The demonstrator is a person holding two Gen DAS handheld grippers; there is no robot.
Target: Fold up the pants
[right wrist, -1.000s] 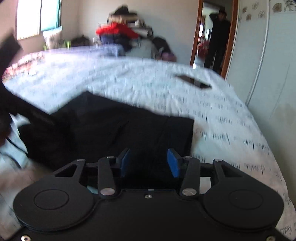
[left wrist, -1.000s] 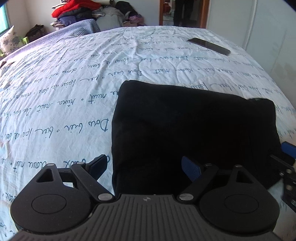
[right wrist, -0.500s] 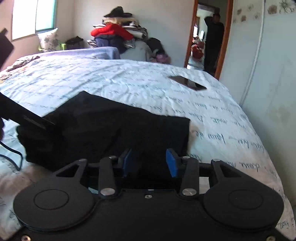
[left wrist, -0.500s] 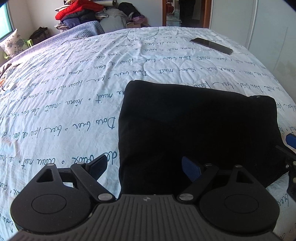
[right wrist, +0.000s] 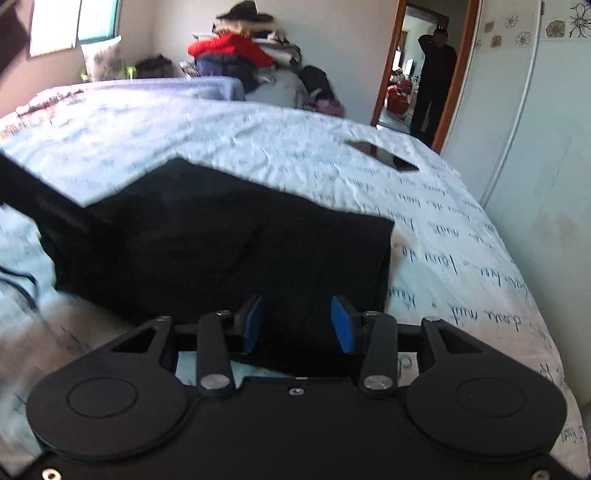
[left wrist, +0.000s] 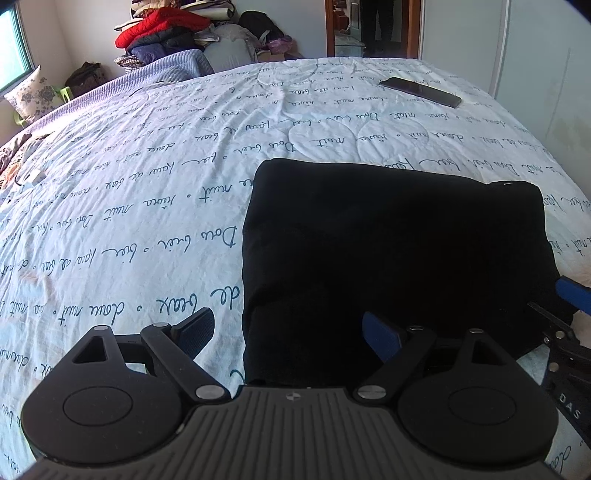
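Observation:
Black pants (left wrist: 399,251) lie folded into a flat rectangle on the white bedspread (left wrist: 147,166) printed with blue script. My left gripper (left wrist: 288,328) is open wide over the near left corner of the pants, one finger above the bedspread and the other above the cloth. My right gripper (right wrist: 297,325) is at the near right edge of the pants (right wrist: 221,240), its blue pads apart with black cloth showing in the gap. One of its blue pads (left wrist: 570,291) appears at the right rim of the left wrist view.
A dark phone (left wrist: 421,92) lies on the bed beyond the pants. A pile of clothes (left wrist: 162,26) sits past the far end of the bed. A person (right wrist: 432,81) stands in the doorway. A pale wardrobe (right wrist: 535,166) runs along the bed's right side.

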